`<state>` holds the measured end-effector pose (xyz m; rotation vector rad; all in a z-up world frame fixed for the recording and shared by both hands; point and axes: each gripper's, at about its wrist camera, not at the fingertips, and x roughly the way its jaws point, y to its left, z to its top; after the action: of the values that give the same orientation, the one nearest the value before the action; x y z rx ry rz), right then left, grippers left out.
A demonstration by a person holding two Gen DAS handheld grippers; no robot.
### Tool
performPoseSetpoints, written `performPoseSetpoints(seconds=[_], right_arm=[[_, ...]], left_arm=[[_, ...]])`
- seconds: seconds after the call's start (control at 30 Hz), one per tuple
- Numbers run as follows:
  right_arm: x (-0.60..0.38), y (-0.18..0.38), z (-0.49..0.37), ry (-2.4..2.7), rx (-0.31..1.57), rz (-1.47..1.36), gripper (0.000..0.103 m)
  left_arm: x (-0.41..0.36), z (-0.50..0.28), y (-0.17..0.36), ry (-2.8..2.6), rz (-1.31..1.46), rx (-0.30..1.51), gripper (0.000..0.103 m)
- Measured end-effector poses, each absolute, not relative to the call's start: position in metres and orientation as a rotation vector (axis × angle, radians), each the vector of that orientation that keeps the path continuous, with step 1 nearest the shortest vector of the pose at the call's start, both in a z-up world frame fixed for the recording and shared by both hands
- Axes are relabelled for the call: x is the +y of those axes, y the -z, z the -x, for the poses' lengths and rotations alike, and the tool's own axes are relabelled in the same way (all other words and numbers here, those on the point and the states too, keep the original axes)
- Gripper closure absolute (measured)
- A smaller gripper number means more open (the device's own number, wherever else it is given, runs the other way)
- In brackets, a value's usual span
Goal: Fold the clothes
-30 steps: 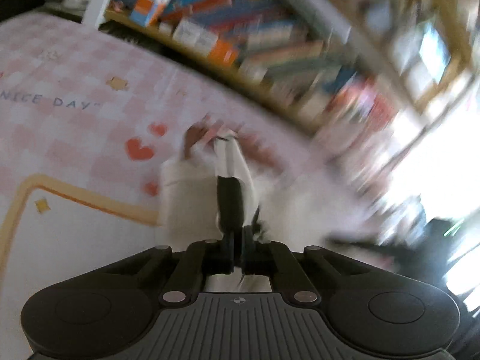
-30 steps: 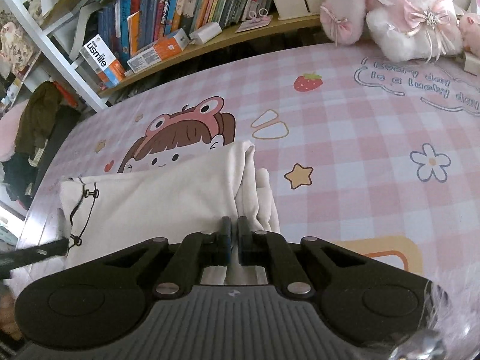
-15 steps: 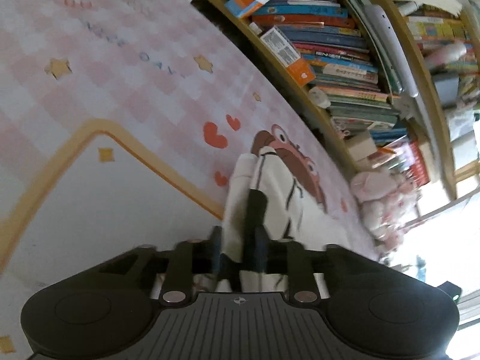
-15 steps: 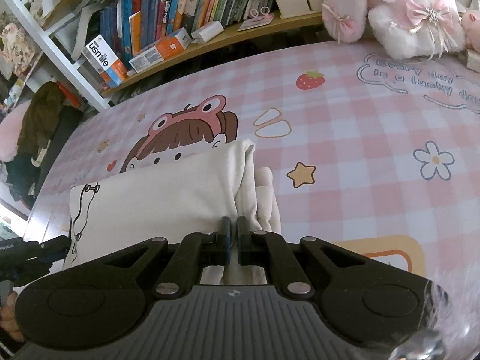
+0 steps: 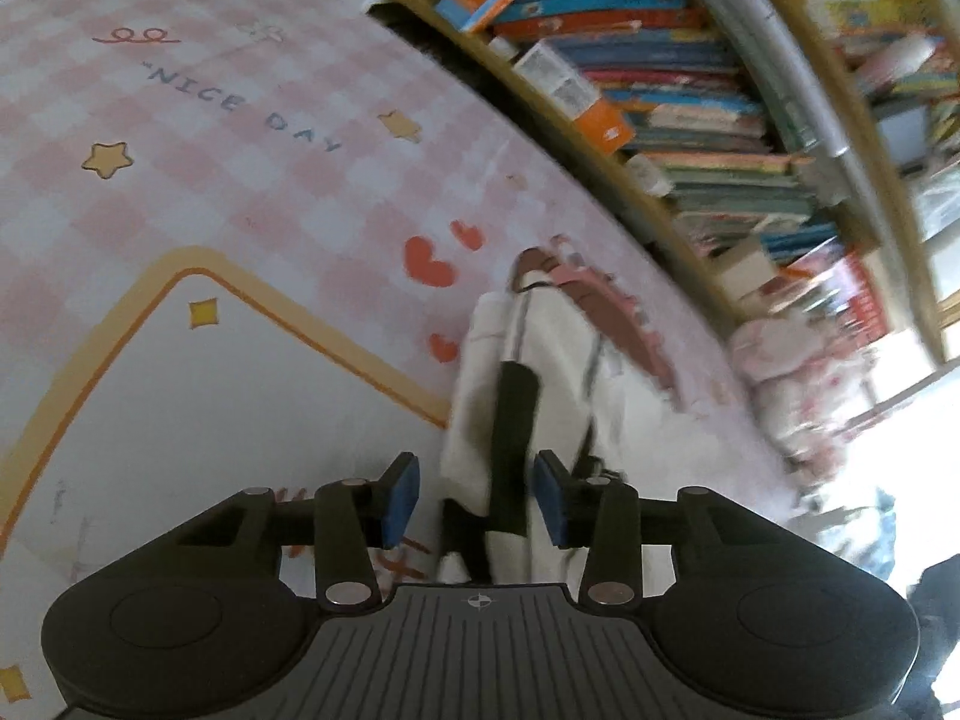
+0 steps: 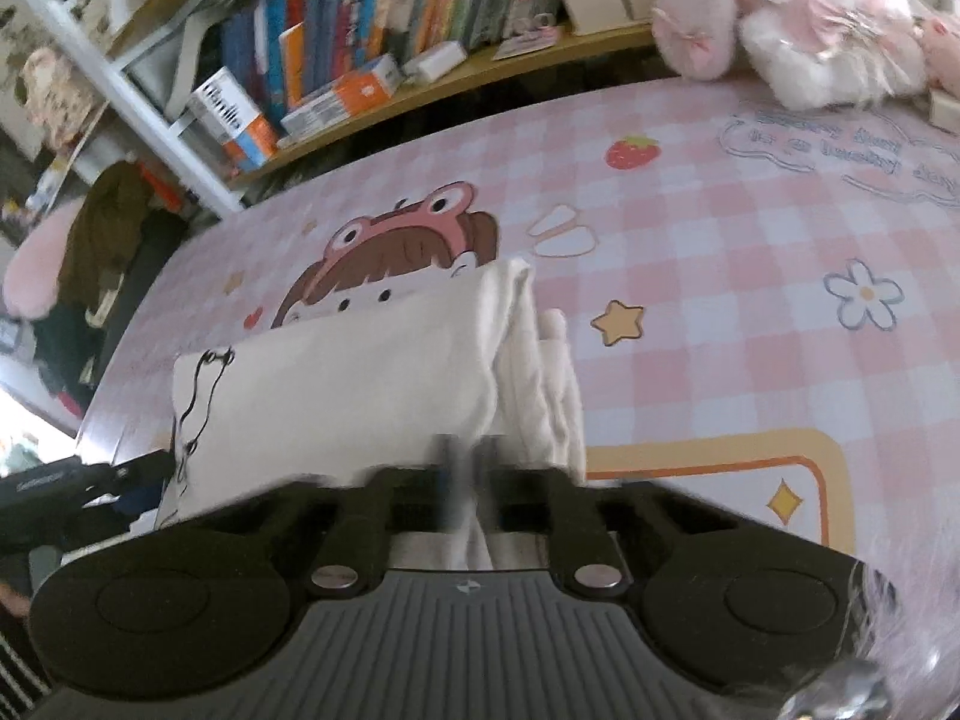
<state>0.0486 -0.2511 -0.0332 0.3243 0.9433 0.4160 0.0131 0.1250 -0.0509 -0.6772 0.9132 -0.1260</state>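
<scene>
A folded cream garment [image 6: 336, 384] with a black drawstring [image 6: 195, 402] at its left edge lies on the pink checked tablecloth [image 6: 720, 312]. My right gripper [image 6: 467, 468] is blurred and stays shut on the garment's near right edge, where the fabric bunches between the fingers. In the left wrist view the same cream garment [image 5: 552, 360] runs away from me, with a dark strip [image 5: 513, 420] along it. My left gripper [image 5: 475, 498] is open. Its blue pads [image 5: 401, 498] stand on either side of the cloth's near end and are clear of it.
A bookshelf [image 6: 372, 42] packed with books and boxes lines the table's far edge. Pink and white plush toys [image 6: 798, 30] sit at the far right. Dark clothes [image 6: 102, 228] hang off the table's left end. A cartoon girl print [image 6: 408, 252] lies just beyond the garment.
My left gripper's jaws have opened and let go of the cream garment, and the hand has rolled and sunk a little. The right gripper keeps its grip in the same place.
</scene>
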Motion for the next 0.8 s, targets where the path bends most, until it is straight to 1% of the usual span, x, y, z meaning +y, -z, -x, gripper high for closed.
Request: performPoseSetpoints(seconds=[0.1, 0.13, 0.27, 0.33, 0.37, 0.4, 0.43, 0.47, 0.5, 0.6, 0.63, 0.7, 0.77, 0.8], right_arm=[[-0.246, 0.013, -0.033, -0.442, 0.828, -0.263, 0.100], [-0.246, 0.010, -0.030, -0.430, 0.818, -0.252, 0.100], [-0.253, 0.036, -0.043, -0.349, 0.927, -0.310, 0.100], [-0.256, 0.041, -0.044, -0.350, 0.935, -0.344, 0.098], [-0.257, 0.037, -0.041, -0.352, 0.919, -0.339, 0.094], [-0.257, 0.034, -0.039, -0.355, 0.902, -0.334, 0.089], [-0.260, 0.030, -0.036, -0.358, 0.888, -0.332, 0.073], [-0.261, 0.028, -0.035, -0.360, 0.878, -0.333, 0.060], [-0.264, 0.026, -0.033, -0.358, 0.871, -0.336, 0.058], [-0.272, 0.025, -0.031, -0.343, 0.895, -0.369, 0.051], [-0.275, 0.025, -0.030, -0.338, 0.905, -0.383, 0.048], [-0.279, 0.027, -0.028, -0.333, 0.924, -0.409, 0.045], [-0.282, 0.028, -0.026, -0.333, 0.940, -0.434, 0.036], [-0.282, 0.028, -0.025, -0.330, 0.944, -0.434, 0.035]], left_arm=[[0.122, -0.014, 0.050, 0.123, 0.651, 0.916, 0.064], [0.121, -0.015, 0.050, 0.122, 0.642, 0.916, 0.063], [0.119, -0.014, 0.048, 0.120, 0.608, 0.920, 0.060], [0.117, -0.014, 0.044, 0.113, 0.577, 0.925, 0.059], [0.116, -0.012, 0.041, 0.107, 0.552, 0.928, 0.056], [0.114, -0.011, 0.038, 0.098, 0.525, 0.931, 0.047], [0.112, -0.009, 0.035, 0.087, 0.500, 0.934, 0.035], [0.109, -0.007, 0.031, 0.077, 0.468, 0.934, 0.029], [0.106, -0.004, 0.027, 0.072, 0.435, 0.930, 0.022], [0.095, 0.001, 0.018, 0.068, 0.356, 0.921, 0.019], [0.091, 0.002, 0.015, 0.066, 0.329, 0.921, 0.016], [0.083, 0.004, 0.011, 0.059, 0.286, 0.923, 0.012], [0.078, 0.005, 0.009, 0.054, 0.259, 0.930, 0.009], [0.075, 0.005, 0.008, 0.050, 0.251, 0.935, 0.006]])
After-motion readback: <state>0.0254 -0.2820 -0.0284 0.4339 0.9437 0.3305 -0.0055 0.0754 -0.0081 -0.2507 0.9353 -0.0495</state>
